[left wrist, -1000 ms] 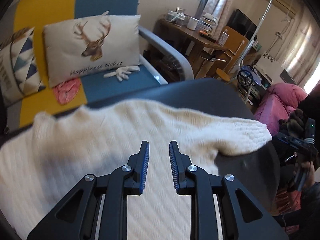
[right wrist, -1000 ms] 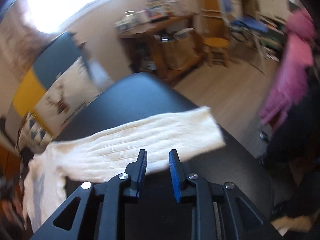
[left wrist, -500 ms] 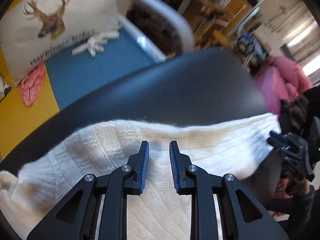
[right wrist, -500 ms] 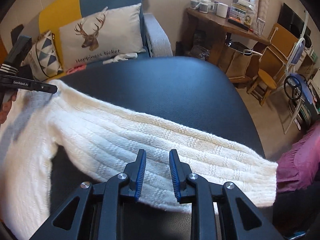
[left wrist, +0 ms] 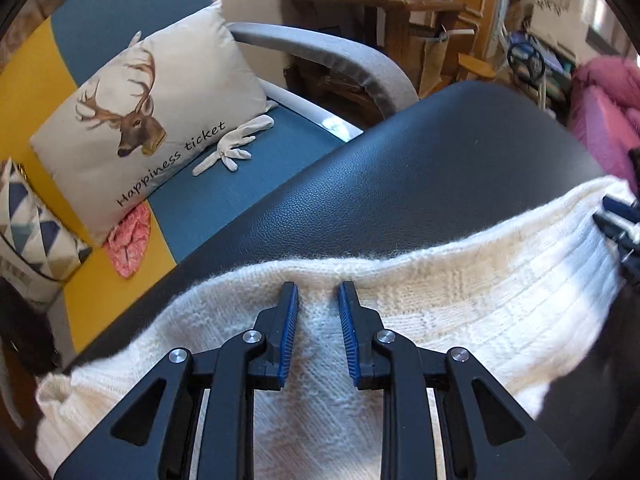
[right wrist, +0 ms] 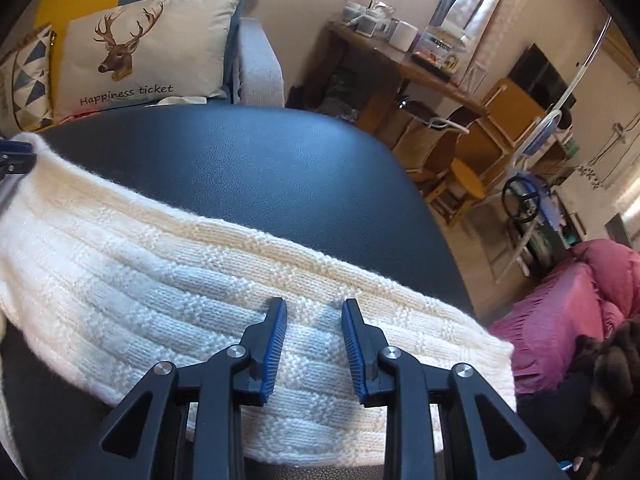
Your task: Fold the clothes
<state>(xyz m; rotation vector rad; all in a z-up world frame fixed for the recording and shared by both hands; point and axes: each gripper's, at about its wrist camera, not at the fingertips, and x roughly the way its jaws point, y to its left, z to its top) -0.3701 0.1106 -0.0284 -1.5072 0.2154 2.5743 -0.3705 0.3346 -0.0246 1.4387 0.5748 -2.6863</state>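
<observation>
A cream knit sweater (left wrist: 480, 312) lies spread on a dark leather table top (left wrist: 420, 184). My left gripper (left wrist: 318, 292) points down at the sweater's far edge, its jaws a little apart with knit showing between them, nothing pinched. In the right wrist view one sleeve (right wrist: 140, 264) stretches across the table (right wrist: 260, 172). My right gripper (right wrist: 314, 308) hovers over the sleeve near its cuff; its jaws are opening and cloth lies under the gap, not pressed. Each gripper's tip also shows in the other view: the right gripper (left wrist: 618, 220), the left gripper (right wrist: 16, 156).
Behind the table stands a blue and yellow sofa (left wrist: 224, 168) with a deer pillow (left wrist: 152, 120), a white glove (left wrist: 236, 148) and a pink cloth (left wrist: 130, 236). A cluttered wooden desk (right wrist: 404, 68) and pink bedding (right wrist: 572, 312) are to the right.
My left gripper has shifted from the sweater's middle to its far edge. My right gripper swung round and came down over the sleeve near the cuff, and its jaws have widened slightly.
</observation>
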